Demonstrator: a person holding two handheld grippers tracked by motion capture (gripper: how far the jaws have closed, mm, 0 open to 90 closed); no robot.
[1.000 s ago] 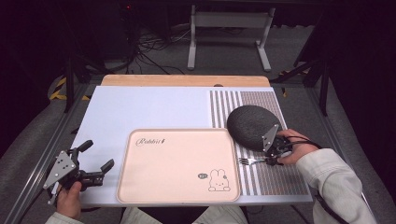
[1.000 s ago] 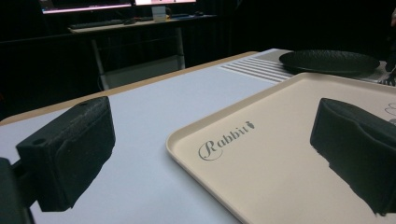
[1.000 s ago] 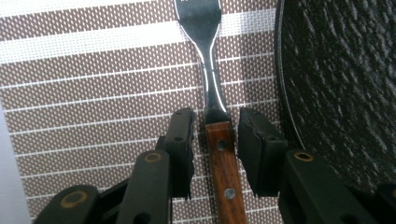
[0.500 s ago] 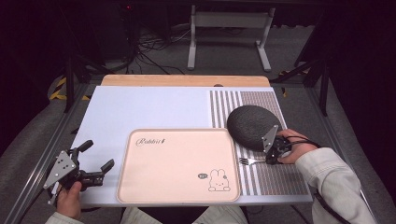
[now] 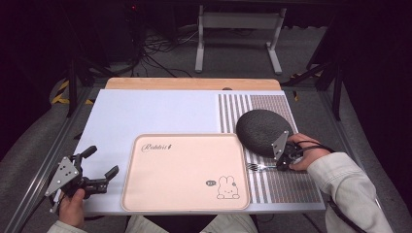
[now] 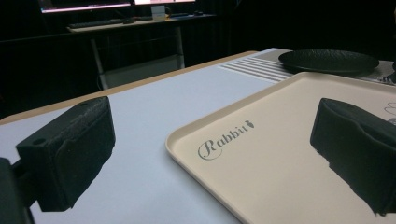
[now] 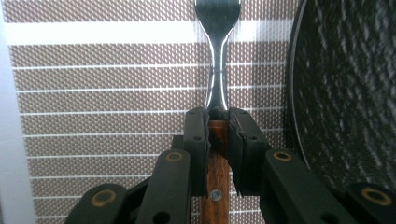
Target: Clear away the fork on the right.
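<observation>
Right gripper clenched on the fork at its wooden handle, metal neck and tines sticking out past the jaws over the striped mat. Dark plate just beside the gripper on the mat. Left gripper released, jaws wide apart, nothing between them; pink tray right ahead of it.

light: even, from overhead; the table is bright, the surroundings nearly black
shadows: soft and faint
focus: left gripper pads blurred up close
sharpness: mat weave crisp ahead of the right gripper
</observation>
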